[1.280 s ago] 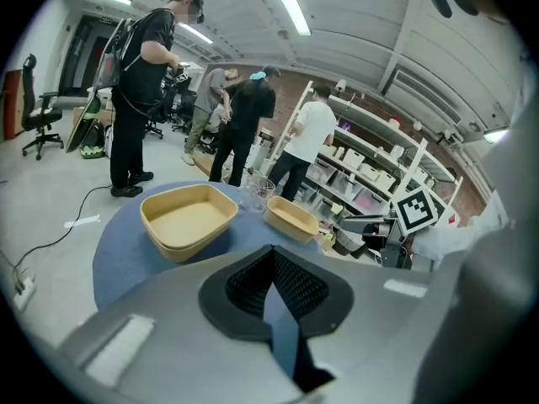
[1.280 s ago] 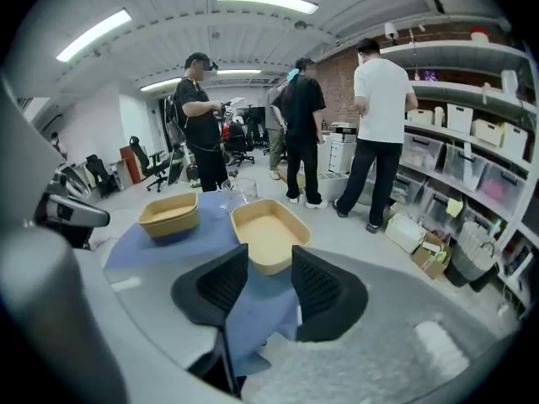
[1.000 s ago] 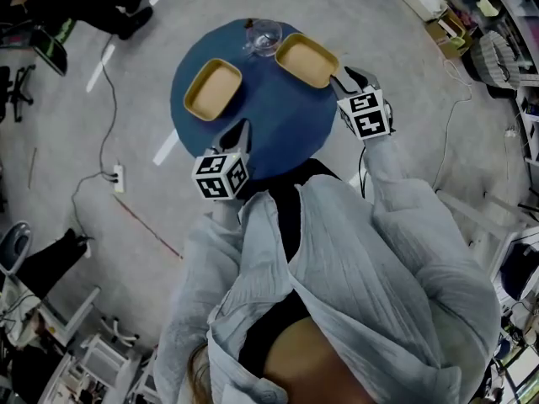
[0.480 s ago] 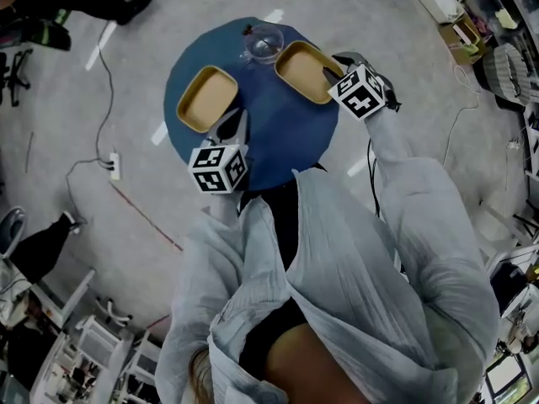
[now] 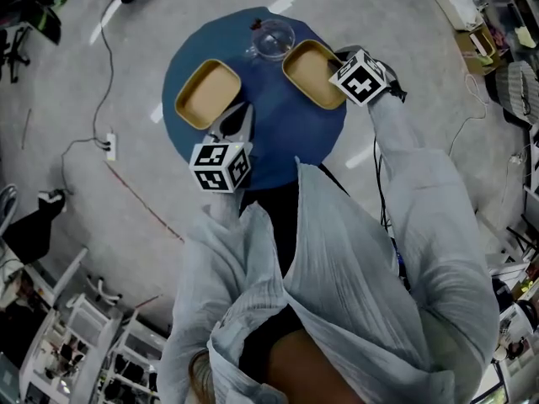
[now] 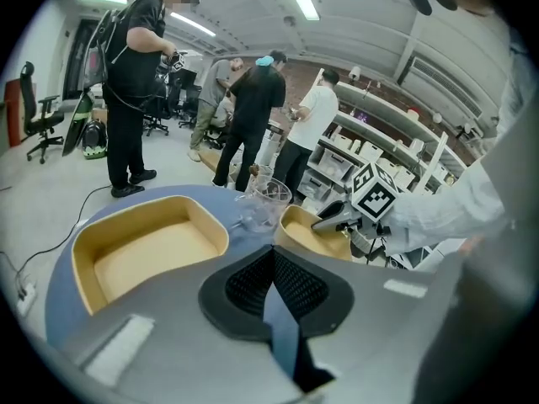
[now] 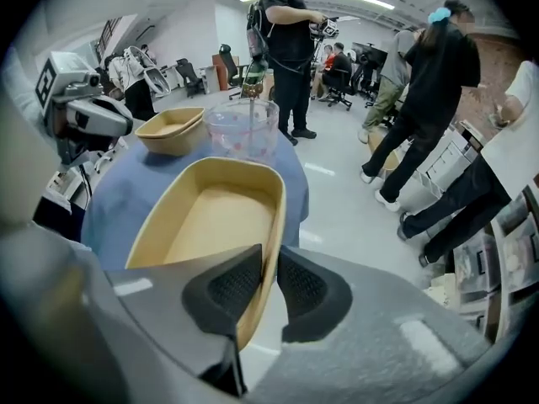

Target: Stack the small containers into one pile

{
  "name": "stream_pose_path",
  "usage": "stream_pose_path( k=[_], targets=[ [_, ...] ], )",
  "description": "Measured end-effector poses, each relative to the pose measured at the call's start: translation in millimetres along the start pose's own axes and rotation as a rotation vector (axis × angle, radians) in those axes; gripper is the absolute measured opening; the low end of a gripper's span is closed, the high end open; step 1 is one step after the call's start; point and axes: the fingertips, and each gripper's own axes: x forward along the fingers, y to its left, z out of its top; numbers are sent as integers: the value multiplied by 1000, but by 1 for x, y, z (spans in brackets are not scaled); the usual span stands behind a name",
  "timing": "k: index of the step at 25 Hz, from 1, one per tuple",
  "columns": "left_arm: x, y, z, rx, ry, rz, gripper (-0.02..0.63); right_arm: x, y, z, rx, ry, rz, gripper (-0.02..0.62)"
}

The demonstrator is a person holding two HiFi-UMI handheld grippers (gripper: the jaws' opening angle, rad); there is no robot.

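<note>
On table [image 5: 278,137], right tool [image 7: 267,263], jaws just closing, pinches container [image 7: 210,217] rim.

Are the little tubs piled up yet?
Nothing is stacked yet: the left container and right container sit apart on the table. The right claw has just been closing on the right container's rim. Still left: lift it and set it into the other.

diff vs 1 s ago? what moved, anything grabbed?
Right gripper came in and down onto the right tan container; its jaws have just been closing and now pinch its rim. It, the left tan container and the clear cup haven't shifted.
</note>
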Motion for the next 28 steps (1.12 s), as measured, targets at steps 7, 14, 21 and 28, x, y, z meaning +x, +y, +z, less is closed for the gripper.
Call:
stream_pose_path(
  k=[7, 14, 21, 28],
  targets=[
    [-9, 3, -6, -34, -16, 18, 14, 1, 0, 2, 20, 14, -1, 41],
    [-19, 2, -3, -26, -43, 17, 14, -5, 4, 1, 166, -17, -45, 11],
    [-39, 0, -2, -32, -93, 18, 13, -24, 11, -9, 219, -34, -108, 8],
    [-56, -5, -22, -19, -86, 44, 12, -48, 29, -37, 420, -114, -189, 8]
  ],
)
